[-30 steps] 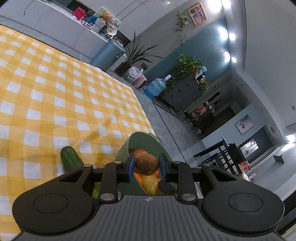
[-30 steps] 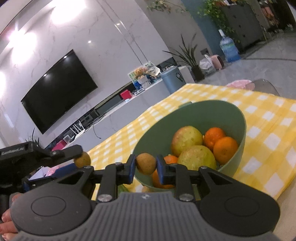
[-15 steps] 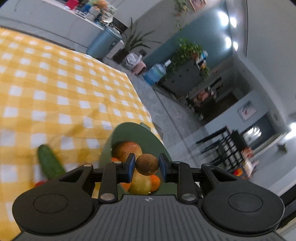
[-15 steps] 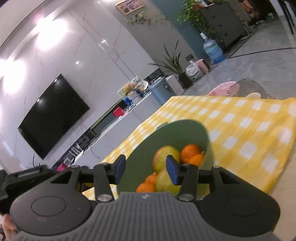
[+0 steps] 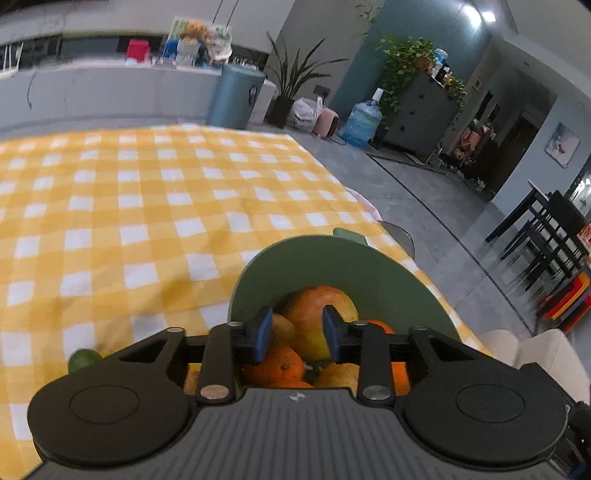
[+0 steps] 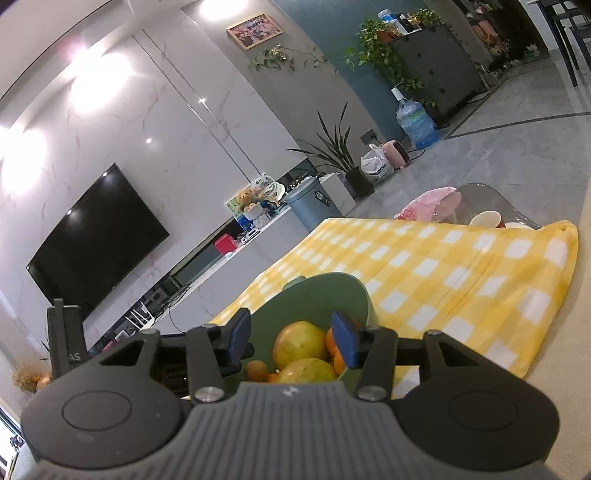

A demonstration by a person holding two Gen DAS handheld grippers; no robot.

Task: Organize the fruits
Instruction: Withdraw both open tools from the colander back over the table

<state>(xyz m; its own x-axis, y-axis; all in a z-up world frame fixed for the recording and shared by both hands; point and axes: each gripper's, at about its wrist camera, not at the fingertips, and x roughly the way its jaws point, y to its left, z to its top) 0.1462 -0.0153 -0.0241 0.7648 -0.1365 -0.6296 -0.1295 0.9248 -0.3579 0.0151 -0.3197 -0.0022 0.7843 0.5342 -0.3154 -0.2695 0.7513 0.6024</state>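
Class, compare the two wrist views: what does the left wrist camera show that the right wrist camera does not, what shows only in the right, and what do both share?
Only the left wrist view shows the green fruit on the cloth and the dark dining chairs.

Only the right wrist view shows the television and the framed picture.

Both show the green bowl of fruit, the yellow checked cloth, the blue bin and the water bottle.

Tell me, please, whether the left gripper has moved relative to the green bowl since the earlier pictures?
Yes. The left gripper has closed in over the green bowl, which now fills more of its view; its jaws have just been opening, with nothing between them.
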